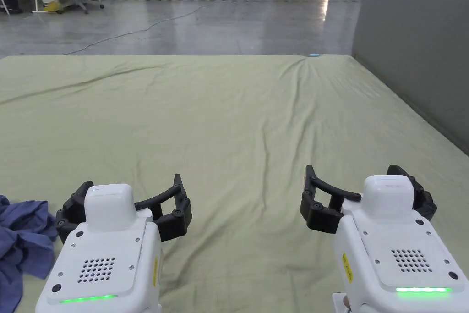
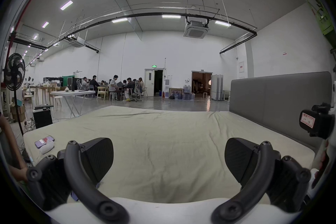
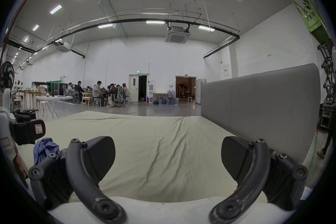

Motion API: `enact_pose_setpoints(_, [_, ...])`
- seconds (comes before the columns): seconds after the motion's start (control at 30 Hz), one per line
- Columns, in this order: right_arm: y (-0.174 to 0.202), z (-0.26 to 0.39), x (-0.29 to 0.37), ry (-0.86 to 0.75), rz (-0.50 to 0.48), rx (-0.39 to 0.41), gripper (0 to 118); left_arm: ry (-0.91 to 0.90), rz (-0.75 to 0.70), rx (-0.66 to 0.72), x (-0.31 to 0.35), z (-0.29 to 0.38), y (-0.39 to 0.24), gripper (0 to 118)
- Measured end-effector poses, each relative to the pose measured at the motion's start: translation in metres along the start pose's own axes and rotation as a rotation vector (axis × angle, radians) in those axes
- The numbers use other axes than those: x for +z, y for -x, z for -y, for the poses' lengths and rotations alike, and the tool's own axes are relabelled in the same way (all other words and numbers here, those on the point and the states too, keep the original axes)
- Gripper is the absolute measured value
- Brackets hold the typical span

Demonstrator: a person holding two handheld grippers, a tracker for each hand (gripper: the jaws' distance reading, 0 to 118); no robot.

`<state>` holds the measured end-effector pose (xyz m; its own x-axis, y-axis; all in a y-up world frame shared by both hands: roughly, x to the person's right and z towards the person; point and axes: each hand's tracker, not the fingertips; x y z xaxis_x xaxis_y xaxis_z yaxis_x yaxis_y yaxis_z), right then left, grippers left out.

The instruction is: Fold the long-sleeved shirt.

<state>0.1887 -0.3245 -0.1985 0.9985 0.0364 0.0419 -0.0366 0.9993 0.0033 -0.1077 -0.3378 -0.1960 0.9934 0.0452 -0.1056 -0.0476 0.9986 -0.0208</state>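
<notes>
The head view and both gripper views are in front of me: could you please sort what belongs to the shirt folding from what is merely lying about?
For the job:
blue shirt, crumpled at the sheet's left edge
left gripper, open
right gripper, open
green sheet

Lying about:
phone
white pouch beside it
grey headboard

The blue long-sleeved shirt lies crumpled at the green sheet's near-left edge.

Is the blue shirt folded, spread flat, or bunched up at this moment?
Bunched up. The blue shirt lies in a crumpled heap on the green sheet, beside the left tongs, which hold nothing.
</notes>
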Motion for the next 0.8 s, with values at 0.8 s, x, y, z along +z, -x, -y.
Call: enact_pose_setpoints(0.8, [0.0013,-0.0014,-0.0019,0.018,-0.002,0.006,116,0.003,0.003,-0.004,-0.0011,0.0006,0.0037,117])
